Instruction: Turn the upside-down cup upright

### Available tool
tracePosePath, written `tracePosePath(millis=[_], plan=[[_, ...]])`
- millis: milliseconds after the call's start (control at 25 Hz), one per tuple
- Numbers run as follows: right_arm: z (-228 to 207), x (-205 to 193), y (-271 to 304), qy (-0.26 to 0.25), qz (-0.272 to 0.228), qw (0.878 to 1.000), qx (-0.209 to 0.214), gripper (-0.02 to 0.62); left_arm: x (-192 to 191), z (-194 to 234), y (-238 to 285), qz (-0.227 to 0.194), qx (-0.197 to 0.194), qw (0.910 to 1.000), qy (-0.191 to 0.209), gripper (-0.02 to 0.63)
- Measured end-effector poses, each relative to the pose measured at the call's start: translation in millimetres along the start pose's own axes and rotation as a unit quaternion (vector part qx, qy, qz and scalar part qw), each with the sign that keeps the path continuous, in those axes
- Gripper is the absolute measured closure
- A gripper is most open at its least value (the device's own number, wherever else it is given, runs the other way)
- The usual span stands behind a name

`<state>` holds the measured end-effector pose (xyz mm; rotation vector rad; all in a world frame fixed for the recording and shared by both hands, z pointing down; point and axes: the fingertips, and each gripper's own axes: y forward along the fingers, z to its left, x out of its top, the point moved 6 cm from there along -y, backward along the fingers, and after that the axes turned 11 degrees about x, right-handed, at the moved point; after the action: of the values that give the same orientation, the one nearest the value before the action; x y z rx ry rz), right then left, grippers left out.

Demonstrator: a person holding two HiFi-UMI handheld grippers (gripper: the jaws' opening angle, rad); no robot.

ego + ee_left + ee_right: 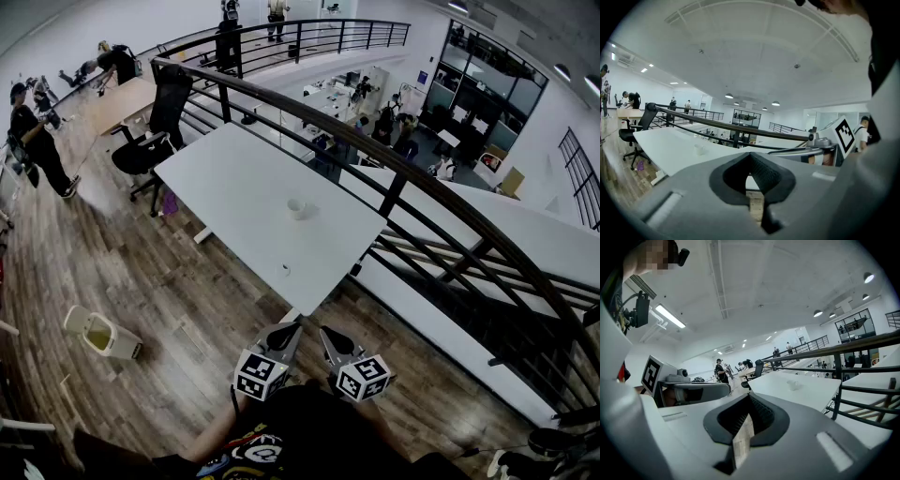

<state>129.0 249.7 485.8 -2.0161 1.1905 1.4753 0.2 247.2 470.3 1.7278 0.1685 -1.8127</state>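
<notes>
Head view: cup (296, 207) sits on the white desk (234, 178), toward its 3 o'clock edge, nothing touching it. Too small to tell which way up it is. Left gripper view shows it as a small pale shape (698, 149) at about 10 o'clock from the closed tips. Right gripper view has it faint (793, 386) at about 1 o'clock.

Left gripper (289, 330) and right gripper (328, 335) are held side by side at 6 o'clock of the cup, well apart from it, off the desk's near corner. Left fingers (771, 178) closed on nothing. Right fingers (764, 418) closed too, empty.

Step, as I judge it: approach, not started; no grasp yet. Next move calls for stepping up to the desk, opening one gripper, taking the cup by its wall and rolling it over.

Around: tiny unclear item (284, 270) on the desk at 6 o'clock of the cup, on the line in. Black railing (403, 187) at 3 o'clock. Office chair (155, 131) at 10 o'clock. Bin (101, 333) lies on the wood floor (169, 291) at 8 o'clock. People (33, 141) far off, not in the way.
</notes>
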Motion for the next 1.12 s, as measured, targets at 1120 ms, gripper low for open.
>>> tracePosePath(millis=[1120], plan=[[25,-49,47,0.023,0.031,0.999,0.037,0.6,-41,58,-38,0.027,0.034,0.9986,-0.029,0.601]])
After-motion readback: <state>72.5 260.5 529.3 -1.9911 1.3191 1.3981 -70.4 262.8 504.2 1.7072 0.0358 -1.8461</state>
